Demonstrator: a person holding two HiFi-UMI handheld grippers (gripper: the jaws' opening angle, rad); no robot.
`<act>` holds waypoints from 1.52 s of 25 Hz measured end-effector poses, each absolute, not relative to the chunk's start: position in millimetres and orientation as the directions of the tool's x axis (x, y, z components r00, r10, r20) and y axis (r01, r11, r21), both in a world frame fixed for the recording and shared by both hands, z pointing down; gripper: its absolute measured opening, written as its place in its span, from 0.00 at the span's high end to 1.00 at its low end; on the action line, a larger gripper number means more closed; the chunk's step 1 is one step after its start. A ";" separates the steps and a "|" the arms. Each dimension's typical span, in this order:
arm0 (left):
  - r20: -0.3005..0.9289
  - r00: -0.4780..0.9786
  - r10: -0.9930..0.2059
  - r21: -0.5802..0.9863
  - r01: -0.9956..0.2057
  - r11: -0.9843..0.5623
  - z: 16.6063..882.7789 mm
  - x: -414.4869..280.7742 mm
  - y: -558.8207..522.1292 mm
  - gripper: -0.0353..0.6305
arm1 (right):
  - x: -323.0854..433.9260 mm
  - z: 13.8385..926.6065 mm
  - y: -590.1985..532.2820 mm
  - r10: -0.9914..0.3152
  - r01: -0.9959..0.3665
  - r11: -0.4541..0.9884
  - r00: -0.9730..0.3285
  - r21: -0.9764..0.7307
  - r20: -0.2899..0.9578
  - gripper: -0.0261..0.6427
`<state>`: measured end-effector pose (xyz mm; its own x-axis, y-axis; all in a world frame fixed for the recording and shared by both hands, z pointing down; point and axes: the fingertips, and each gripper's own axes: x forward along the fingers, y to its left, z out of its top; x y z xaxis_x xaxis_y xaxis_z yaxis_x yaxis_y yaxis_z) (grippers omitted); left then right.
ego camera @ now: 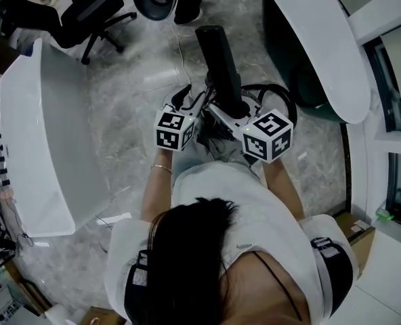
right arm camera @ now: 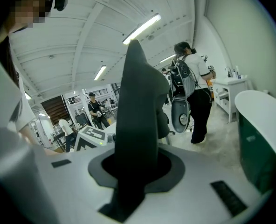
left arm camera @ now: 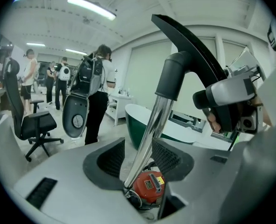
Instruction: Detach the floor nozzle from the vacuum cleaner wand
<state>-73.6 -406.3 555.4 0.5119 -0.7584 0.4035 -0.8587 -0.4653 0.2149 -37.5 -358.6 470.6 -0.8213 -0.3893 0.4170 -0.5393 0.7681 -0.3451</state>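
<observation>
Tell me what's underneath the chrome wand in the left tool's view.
A red round vacuum part sits beneath the chrome wand, at its lower end. Its underside is covered by the left tool, so the rest cannot be seen.

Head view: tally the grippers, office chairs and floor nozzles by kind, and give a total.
grippers: 2 (left gripper, right gripper)
office chair: 1
floor nozzle: 1
total: 4
</observation>
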 end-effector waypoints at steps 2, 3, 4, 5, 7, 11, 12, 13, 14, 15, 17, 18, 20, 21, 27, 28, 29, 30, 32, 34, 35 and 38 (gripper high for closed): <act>0.391 0.541 -0.744 0.194 -0.839 -0.508 552.4 -66.2 -409.1 0.67 | -35.6 469.4 -358.9 -0.389 -0.540 0.765 -0.821 -0.350 0.417 0.82; 0.387 0.554 -0.737 0.179 -0.829 -0.529 550.9 -62.5 -409.6 0.65 | -35.0 468.9 -358.6 -0.390 -0.542 0.763 -0.820 -0.352 0.418 0.82; 0.386 0.565 -0.729 0.165 -0.820 -0.548 549.9 -60.0 -409.8 0.64 | -35.0 468.4 -358.4 -0.392 -0.544 0.761 -0.819 -0.354 0.419 0.82; 0.385 0.575 -0.721 0.154 -0.811 -0.564 549.4 -58.6 -410.2 0.64 | -35.4 468.0 -358.4 -0.394 -0.547 0.758 -0.818 -0.356 0.419 0.82; 0.383 0.596 -0.706 0.144 -0.793 -0.592 548.6 -57.7 -411.4 0.64 | -36.3 467.4 -359.1 -0.398 -0.552 0.752 -0.816 -0.360 0.418 0.82; 0.372 0.634 -0.678 0.127 -0.759 -0.639 549.6 -55.2 -413.5 0.64 | -36.3 467.8 -359.7 -0.399 -0.554 0.744 -0.817 -0.373 0.416 0.82; 0.371 0.642 -0.671 0.119 -0.750 -0.651 549.7 -53.3 -413.4 0.64 | -35.4 467.9 -359.6 -0.397 -0.552 0.742 -0.819 -0.379 0.415 0.82; 0.368 0.652 -0.663 0.111 -0.738 -0.665 548.9 -50.6 -412.7 0.64 | -34.5 467.9 -359.5 -0.395 -0.550 0.742 -0.820 -0.382 0.413 0.82; 0.364 0.665 -0.652 0.105 -0.725 -0.681 547.3 -47.3 -411.8 0.62 | -33.9 467.6 -359.3 -0.393 -0.548 0.744 -0.822 -0.383 0.413 0.82; 0.358 0.677 -0.643 0.101 -0.713 -0.694 545.5 -44.2 -411.2 0.62 | -33.9 467.3 -359.1 -0.389 -0.545 0.746 -0.823 -0.382 0.414 0.82; 0.347 0.689 -0.637 0.095 -0.701 -0.707 543.3 -39.5 -412.7 0.62 | -35.0 467.5 -358.3 -0.383 -0.539 0.752 -0.825 -0.379 0.415 0.82; 0.340 0.692 -0.637 0.097 -0.699 -0.708 542.7 -37.3 -414.5 0.62 | -35.4 467.8 -357.7 -0.380 -0.537 0.754 -0.826 -0.378 0.415 0.82; 0.326 0.701 -0.635 0.104 -0.694 -0.713 541.4 -32.2 -417.6 0.62 | -35.4 468.4 -356.4 -0.376 -0.533 0.756 -0.829 -0.380 0.415 0.82; 0.321 0.706 -0.631 0.106 -0.689 -0.717 540.6 -29.3 -418.7 0.62 | -35.1 468.3 -356.1 -0.373 -0.531 0.757 -0.830 -0.381 0.415 0.82; 0.300 0.729 -0.615 0.113 -0.667 -0.736 539.2 -15.8 -428.6 0.62 | -35.1 467.1 -356.5 -0.361 -0.521 0.762 -0.835 -0.384 0.416 0.82; 0.296 0.731 -0.615 0.128 -0.669 -0.732 539.8 -14.8 -430.8 0.62 | -35.1 466.8 -356.8 -0.360 -0.520 0.763 -0.836 -0.385 0.415 0.82; 0.292 0.733 -0.615 0.151 -0.670 -0.727 540.8 -13.9 -432.9 0.62 | -35.0 466.5 -357.0 -0.358 -0.518 0.764 -0.836 -0.385 0.415 0.82; 0.288 0.735 -0.614 0.176 -0.671 -0.720 542.1 -12.8 -434.6 0.62 | -34.6 466.2 -357.0 -0.356 -0.516 0.765 -0.837 -0.385 0.415 0.82; 0.290 0.739 -0.608 0.207 -0.668 -0.715 545.8 -9.6 -436.0 0.62 | -33.9 466.4 -356.7 -0.351 -0.510 0.769 -0.841 -0.386 0.412 0.82; 0.300 0.742 -0.600 0.199 -0.664 -0.721 548.7 -5.4 -435.8 0.62 | -33.0 467.1 -356.4 -0.347 -0.505 0.770 -0.844 -0.389 0.410 0.82; 0.302 0.743 -0.597 0.201 -0.662 -0.722 549.7 -4.4 -436.4 0.62 | -32.9 467.3 -356.6 -0.346 -0.505 0.770 -0.844 -0.390 0.409 0.82; 0.296 0.745 -0.597 0.238 -0.663 -0.709 550.9 -8.2 -440.6 0.65 | -36.3 467.6 -358.2 -0.342 -0.500 0.773 -0.847 -0.391 0.407 0.82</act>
<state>-8.2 -440.6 550.9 0.7452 -0.5975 0.2961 -0.6634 -0.7093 0.2382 -36.3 -358.2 467.6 -0.8470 -0.3420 0.4069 -0.4998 0.7728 -0.3910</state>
